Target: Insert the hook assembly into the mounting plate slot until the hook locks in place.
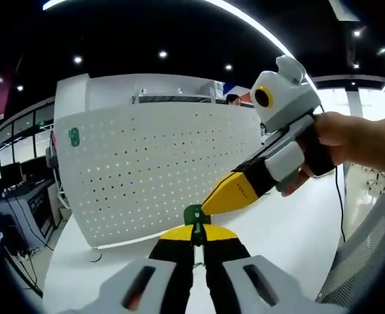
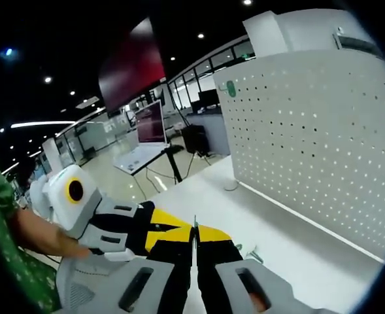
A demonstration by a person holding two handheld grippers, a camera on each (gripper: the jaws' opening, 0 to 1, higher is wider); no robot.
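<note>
In the left gripper view my left gripper [image 1: 197, 230] is shut on a small green hook piece [image 1: 193, 214] that sticks up between its yellow tips. My right gripper [image 1: 213, 204], held by a hand, comes in from the right and its shut yellow tip meets the same green piece. The white perforated mounting plate [image 1: 159, 167] stands upright behind, with another green hook [image 1: 74, 136] on its upper left corner. In the right gripper view my right gripper [image 2: 195, 230] is shut on a thin sliver, and the left gripper [image 2: 154, 230] touches it from the left. The plate [image 2: 323, 137] stands to the right, apart from both grippers.
The white table [image 1: 290, 229] runs under the plate. A small pale green part [image 2: 248, 250] lies on it near my right jaws. A mesh chair back [image 1: 368, 261] is at the right. Desks with monitors [image 2: 151, 122] stand beyond the table's far edge.
</note>
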